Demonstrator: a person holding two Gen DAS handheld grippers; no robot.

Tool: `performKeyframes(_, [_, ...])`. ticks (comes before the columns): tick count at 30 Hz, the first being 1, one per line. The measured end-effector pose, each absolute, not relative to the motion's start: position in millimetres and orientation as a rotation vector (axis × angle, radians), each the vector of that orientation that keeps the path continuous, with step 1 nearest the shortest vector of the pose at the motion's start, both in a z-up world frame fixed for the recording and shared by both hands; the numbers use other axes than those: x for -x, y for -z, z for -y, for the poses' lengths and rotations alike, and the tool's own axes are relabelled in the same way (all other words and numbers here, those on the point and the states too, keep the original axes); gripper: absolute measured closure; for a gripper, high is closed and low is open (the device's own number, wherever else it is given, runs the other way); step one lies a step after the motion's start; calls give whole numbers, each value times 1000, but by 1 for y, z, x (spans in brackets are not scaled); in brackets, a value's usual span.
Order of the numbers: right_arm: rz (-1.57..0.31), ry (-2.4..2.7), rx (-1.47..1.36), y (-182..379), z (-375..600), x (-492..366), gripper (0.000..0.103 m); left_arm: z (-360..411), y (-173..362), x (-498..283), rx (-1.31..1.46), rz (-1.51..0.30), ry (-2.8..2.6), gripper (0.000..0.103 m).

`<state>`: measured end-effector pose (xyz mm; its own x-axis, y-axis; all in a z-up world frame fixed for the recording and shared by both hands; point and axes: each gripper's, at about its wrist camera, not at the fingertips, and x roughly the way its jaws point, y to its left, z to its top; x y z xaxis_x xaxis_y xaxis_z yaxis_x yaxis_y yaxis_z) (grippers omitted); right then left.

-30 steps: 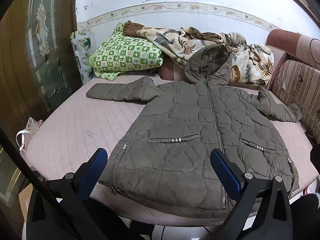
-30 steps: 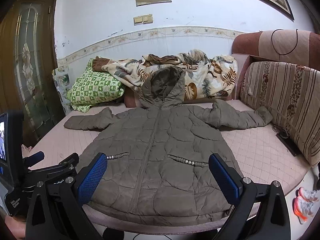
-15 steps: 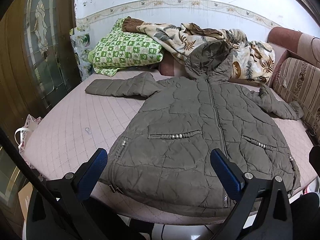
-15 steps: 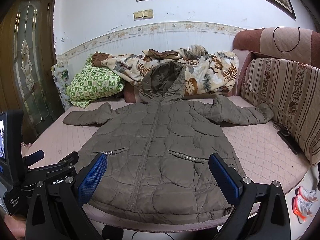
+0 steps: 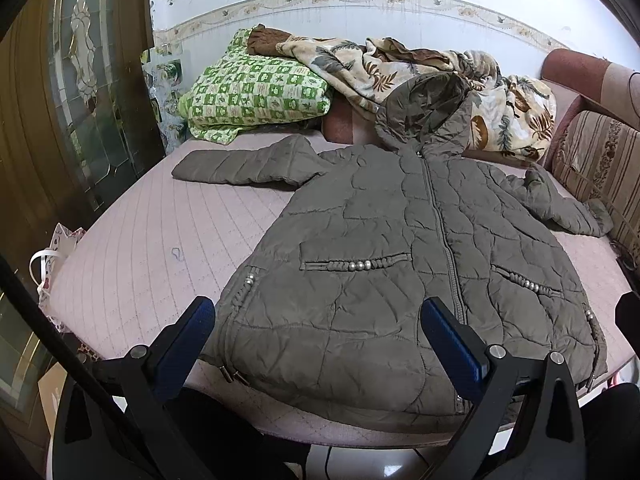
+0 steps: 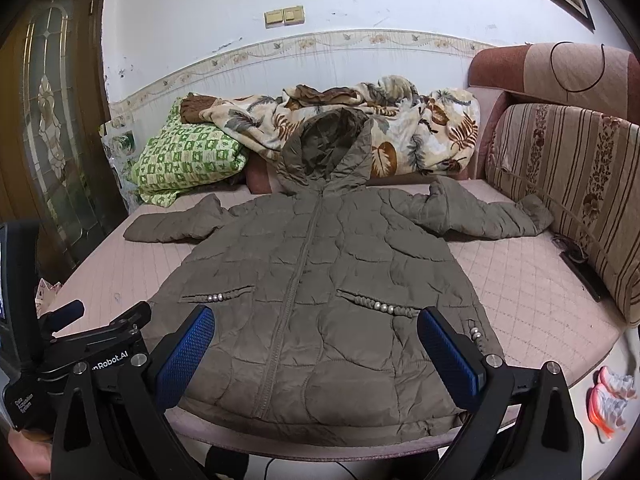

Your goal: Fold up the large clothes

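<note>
While both our grippers, left gripper [image 5: 316, 344] and right gripper [image 6: 316, 348], hang wide open and empty, jacket [image 6: 316, 280] lies ahead, hem nearest, zipper axis running away, neither nearer

I read "nRobot.AI" in white on the left claw [image 6: 120, 322] body seen from my right wrist view, smaller white lettering below it too blurred to read

- One coat [image 6: 312, 280], with two sleeves, one hood and two beaded pockets.
- One green pillow [image 6: 188, 160].
- One leaf-print blanket [image 6: 400, 120].
- One bed [image 6: 532, 288].
- Two striped cushions [image 6: 568, 184].
- Two wall switches [image 6: 285, 17].
- Two shoes [image 6: 610, 398] on the floor.
- Two tongs: left [image 5: 316, 354], right [image 6: 316, 356], each spread wide with two blue pads.
</note>
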<state>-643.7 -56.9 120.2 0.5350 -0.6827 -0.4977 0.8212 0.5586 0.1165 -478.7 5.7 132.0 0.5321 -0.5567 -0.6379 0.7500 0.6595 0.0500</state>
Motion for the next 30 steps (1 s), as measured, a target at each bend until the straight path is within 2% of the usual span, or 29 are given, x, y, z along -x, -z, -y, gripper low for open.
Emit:
performKeyframes(11, [-447, 950, -430, -108, 93, 655, 1, 26, -134, 465, -366, -605, 824, 1])
performKeyframes(16, [-435, 995, -527, -110, 142, 687, 1, 87, -166, 430, -322, -564, 868, 1])
performKeyframes(19, [-423, 1019, -649, -110, 186, 715, 1, 142, -174, 409, -301, -613, 956, 1])
performKeyframes(26, [-328, 1078, -942, -100, 295, 792, 1, 203, -111, 401, -330, -670, 1030, 1])
performKeyframes(30, [-288, 1162, -1030, -91, 350, 828, 1, 211, -104, 401, -349, -670, 1057, 1])
